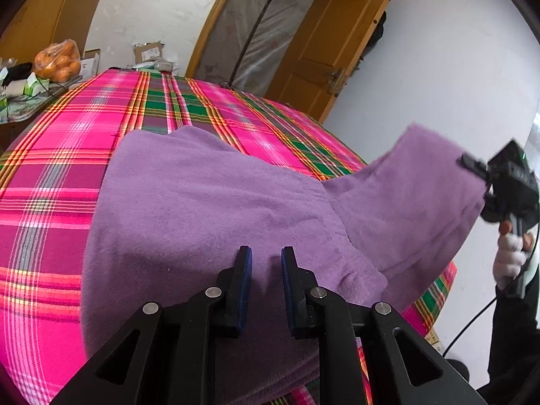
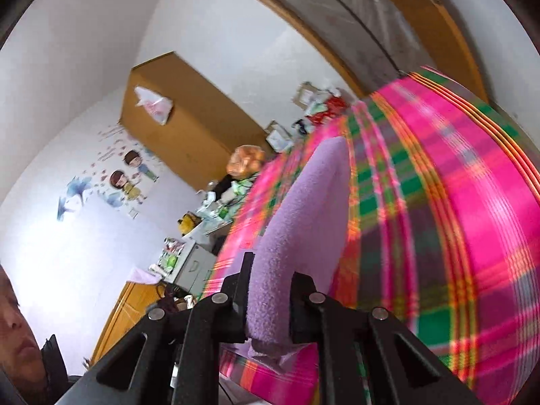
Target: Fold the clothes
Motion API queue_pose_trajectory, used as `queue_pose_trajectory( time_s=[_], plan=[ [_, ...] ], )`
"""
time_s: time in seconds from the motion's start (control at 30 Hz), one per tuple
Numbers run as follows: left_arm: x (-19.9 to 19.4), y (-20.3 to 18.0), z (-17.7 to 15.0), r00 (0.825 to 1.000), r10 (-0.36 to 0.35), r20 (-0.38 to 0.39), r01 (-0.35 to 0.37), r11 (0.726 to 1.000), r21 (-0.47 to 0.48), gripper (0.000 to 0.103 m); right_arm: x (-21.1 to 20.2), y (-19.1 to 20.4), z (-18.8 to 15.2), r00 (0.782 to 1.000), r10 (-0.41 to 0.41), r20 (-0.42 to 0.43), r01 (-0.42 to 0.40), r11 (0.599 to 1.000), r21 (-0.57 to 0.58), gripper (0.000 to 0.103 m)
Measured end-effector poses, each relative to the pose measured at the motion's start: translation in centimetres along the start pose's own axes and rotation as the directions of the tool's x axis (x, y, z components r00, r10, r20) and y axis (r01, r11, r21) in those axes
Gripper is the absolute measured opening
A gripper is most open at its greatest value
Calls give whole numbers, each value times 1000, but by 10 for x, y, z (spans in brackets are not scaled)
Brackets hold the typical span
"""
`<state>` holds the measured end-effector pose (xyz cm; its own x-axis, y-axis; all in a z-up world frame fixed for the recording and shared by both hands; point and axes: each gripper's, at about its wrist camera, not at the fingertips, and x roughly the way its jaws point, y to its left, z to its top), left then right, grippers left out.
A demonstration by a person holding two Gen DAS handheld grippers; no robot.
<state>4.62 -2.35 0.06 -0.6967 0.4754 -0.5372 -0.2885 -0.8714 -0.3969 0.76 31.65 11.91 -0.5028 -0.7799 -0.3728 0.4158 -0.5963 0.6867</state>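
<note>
A purple fleece garment (image 1: 209,209) is lying spread over a bed covered in a pink, green and orange plaid sheet (image 1: 60,168). Most of the garment is resting flat on the sheet, while one part at the right is being lifted off the bed into the air.

The left gripper (image 1: 266,263) is hovering low over the near part of the garment. Its two black fingers (image 1: 243,270) with blue pads are standing apart with a gap between them, and nothing is held between them; whether the tips are touching the cloth cannot be told.

The right gripper (image 1: 472,168) is gripping the raised edge of the garment at the far right of the left view, held by a hand (image 1: 511,253) in a white glove. In the right wrist view this gripper (image 2: 270,287) is clamping a thick fold of the garment (image 2: 303,222) between its fingers, with the fold running away from the camera above the sheet (image 2: 455,202). That view is tilted and blurred.

Beyond the bed, a bag of oranges (image 1: 57,60) is sitting on a cluttered table (image 1: 20,108) at the left. A wooden door (image 1: 337,44) is standing open against a white wall. Part of a person's face (image 2: 17,330) is showing at the lower left of the right view.
</note>
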Motion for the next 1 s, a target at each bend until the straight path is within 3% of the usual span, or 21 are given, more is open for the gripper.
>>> queue_pose_trajectory(
  time_s=[0.3,0.53,0.77,0.9,1.0],
  plan=[
    [-28,11,1,997,23,76,-22,1000,-8,25,48,68,17,995,65,-75,-73,990,-119,15],
    [-56,36,4,987,85,139,-78,995,-59,25,113,112,6,975,91,-202,-131,971,-199,15],
    [-95,72,4,957,197,215,-166,974,-153,25,202,121,-35,922,52,-383,-146,965,-220,17],
    [-111,87,1,942,238,238,-192,961,-201,26,242,107,-61,874,42,-484,-142,975,-171,32],
    [-116,92,-1,941,234,244,-180,958,-224,28,250,106,-75,853,46,-519,-158,972,-173,41]
  ],
)
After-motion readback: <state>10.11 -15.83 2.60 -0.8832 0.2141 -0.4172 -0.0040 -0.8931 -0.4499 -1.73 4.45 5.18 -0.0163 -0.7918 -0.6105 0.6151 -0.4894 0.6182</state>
